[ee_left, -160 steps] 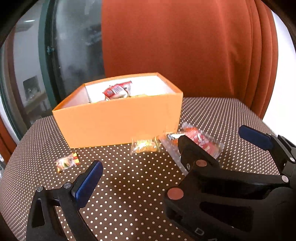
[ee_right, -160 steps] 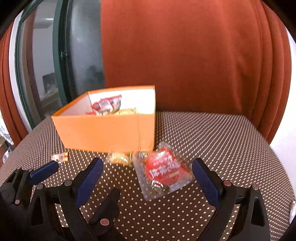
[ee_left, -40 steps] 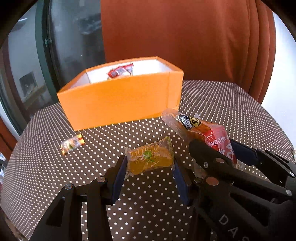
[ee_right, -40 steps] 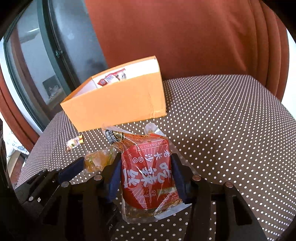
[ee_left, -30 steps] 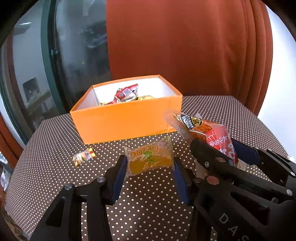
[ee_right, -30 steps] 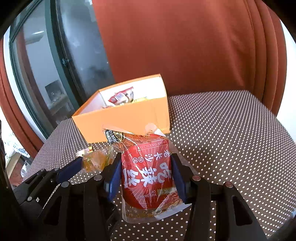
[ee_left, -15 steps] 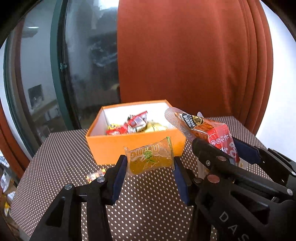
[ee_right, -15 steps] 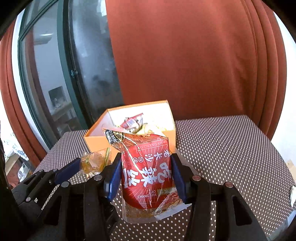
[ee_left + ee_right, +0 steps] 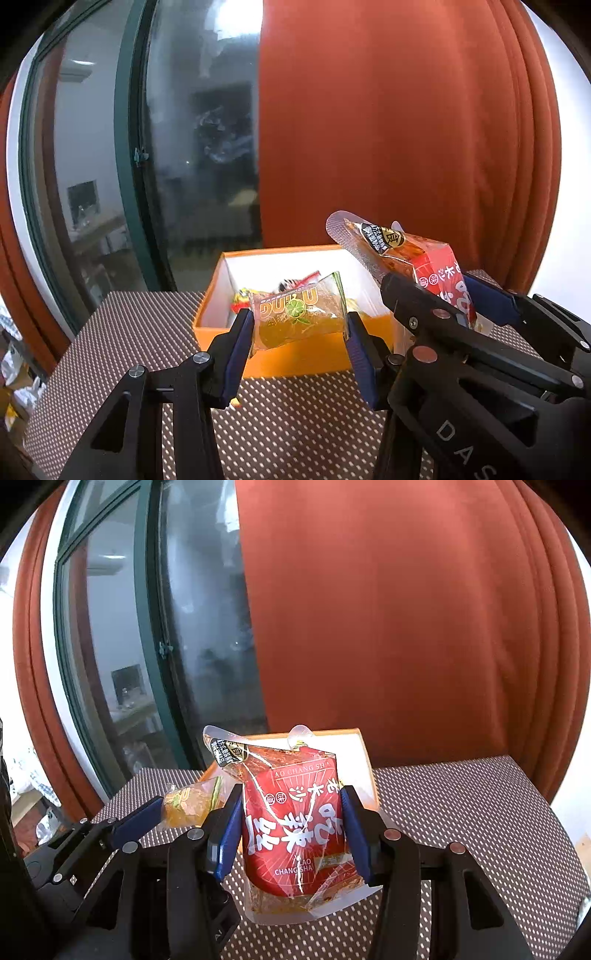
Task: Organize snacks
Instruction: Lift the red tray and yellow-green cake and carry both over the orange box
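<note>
Two snack packets are up off the tabletop (image 9: 140, 332) at once, one in each gripper. The left gripper (image 9: 299, 343) has its jaws closed partway on a small orange jelly packet (image 9: 299, 317), pinched flat between the blue pads. The right gripper (image 9: 291, 830) clamps a red spicy-snack pouch (image 9: 295, 823) by its sides, with its clear bottom seam hanging below the pads.

Both packets sit in front of the orange box (image 9: 295, 354), whose open top already shows several wrappers inside, though they are too small to identify with confidence. The step in hand looks like carrying both to the box and dropping them in.

To do it well, each packet should be carried fully past the near wall before its jaws open, so nothing catches the rim. The pouch is large and floppy, so lowering it toward the free right-hand part of the box seems safest. Releasing one gripper at a time would avoid the two colliding over the narrow opening.
</note>
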Available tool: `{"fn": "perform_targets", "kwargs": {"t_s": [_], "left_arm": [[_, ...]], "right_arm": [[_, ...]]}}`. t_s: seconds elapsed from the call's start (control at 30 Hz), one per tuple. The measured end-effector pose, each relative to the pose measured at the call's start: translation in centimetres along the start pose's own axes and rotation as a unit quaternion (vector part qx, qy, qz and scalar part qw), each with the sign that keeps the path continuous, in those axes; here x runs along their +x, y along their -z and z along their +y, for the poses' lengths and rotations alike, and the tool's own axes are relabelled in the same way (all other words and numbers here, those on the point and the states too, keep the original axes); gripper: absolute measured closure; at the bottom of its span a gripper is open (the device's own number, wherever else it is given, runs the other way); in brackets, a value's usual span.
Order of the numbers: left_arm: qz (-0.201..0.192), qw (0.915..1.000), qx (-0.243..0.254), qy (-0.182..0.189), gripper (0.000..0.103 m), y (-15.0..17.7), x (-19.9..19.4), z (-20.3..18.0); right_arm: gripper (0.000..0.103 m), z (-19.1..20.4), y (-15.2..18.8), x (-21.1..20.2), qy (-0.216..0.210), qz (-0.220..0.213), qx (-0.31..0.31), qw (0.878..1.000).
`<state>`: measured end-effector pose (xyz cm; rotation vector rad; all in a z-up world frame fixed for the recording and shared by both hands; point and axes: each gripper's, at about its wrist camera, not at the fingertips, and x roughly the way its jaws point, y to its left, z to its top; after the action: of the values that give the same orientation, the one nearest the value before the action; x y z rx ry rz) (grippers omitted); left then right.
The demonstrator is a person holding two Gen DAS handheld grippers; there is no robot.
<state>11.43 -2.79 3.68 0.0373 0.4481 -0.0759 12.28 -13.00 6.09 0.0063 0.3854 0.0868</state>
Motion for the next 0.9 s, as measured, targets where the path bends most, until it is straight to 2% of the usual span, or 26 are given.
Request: {"fn": "perform_targets", "kwargs": {"t_s": [0.37, 0.63, 0.73, 0.9], "left_arm": [[-0.022, 0.9995, -0.010, -0.019, 0.052, -2.6, 3.8, 1.5], [-0.023, 0.9988, -0.019, -0.038, 0.052, -4.1, 7.3, 2.6], [-0.013, 0.9988, -0.006, -0.048, 0.052, -4.3, 9.3, 2.6], [-0.001, 0.9981, 0.006, -0.062, 0.052, -3.9, 12.6, 2.4]], "right_arm": [[0.050, 0.6, -2.7, 4.0, -0.010, -0.035, -0.012, 0.999], [0.050, 0.7, -4.7, 8.1, -0.029, -0.045, -0.009, 0.999], [0.050, 0.4, -4.6, 9.6, -0.019, -0.043, -0.009, 0.999], [0.050, -0.8, -4.2, 13.3, -0.034, -0.020, 0.017, 0.999]]}}
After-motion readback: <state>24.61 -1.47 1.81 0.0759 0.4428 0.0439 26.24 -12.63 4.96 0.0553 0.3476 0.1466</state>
